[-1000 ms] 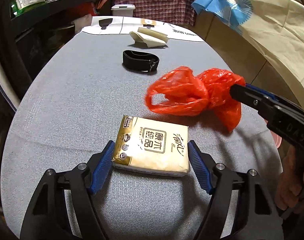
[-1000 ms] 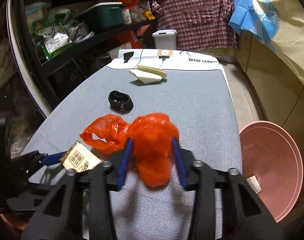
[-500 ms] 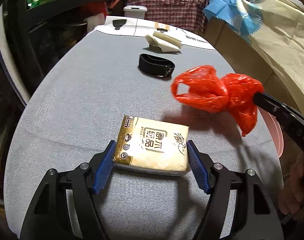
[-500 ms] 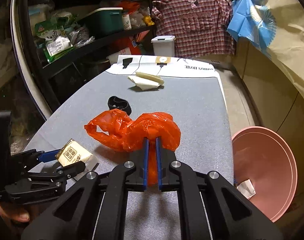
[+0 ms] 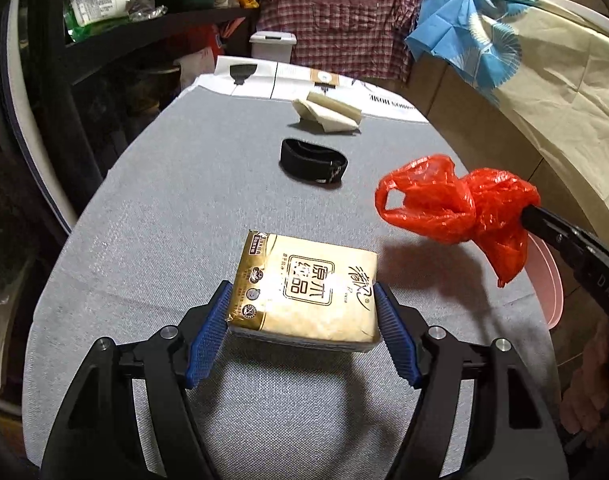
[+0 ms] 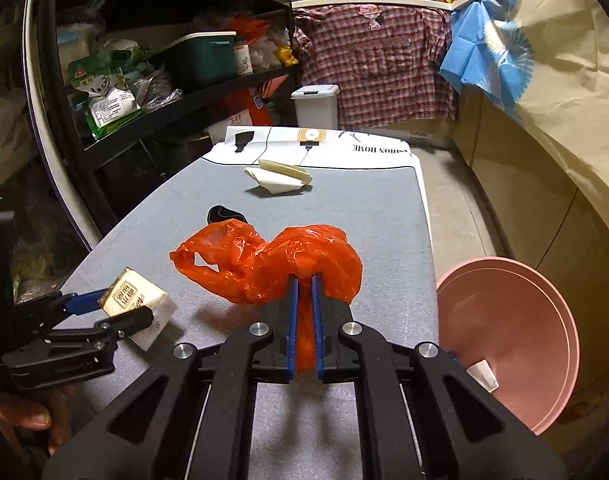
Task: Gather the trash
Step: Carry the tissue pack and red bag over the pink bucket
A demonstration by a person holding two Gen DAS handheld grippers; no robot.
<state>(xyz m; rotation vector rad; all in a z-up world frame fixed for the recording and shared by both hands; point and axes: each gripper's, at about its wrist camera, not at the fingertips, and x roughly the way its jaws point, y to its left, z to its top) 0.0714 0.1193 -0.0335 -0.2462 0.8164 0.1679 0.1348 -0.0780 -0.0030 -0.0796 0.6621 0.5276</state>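
My left gripper is shut on a gold tissue pack, its blue pads pressing both sides, and holds it just above the grey table; the pack also shows in the right wrist view. My right gripper is shut on a crumpled red plastic bag and holds it in the air above the table's right side. The bag also shows in the left wrist view. A pink bin stands on the floor to the right of the table, with a white scrap inside.
A black band lies mid-table and folded white paper lies farther back. A white printed sheet covers the far end. Dark shelves with goods stand left; a draped counter runs along the right.
My right gripper has shut on the red bag and lifted it off the table. My left gripper has closed onto the tissue pack and raised it slightly.
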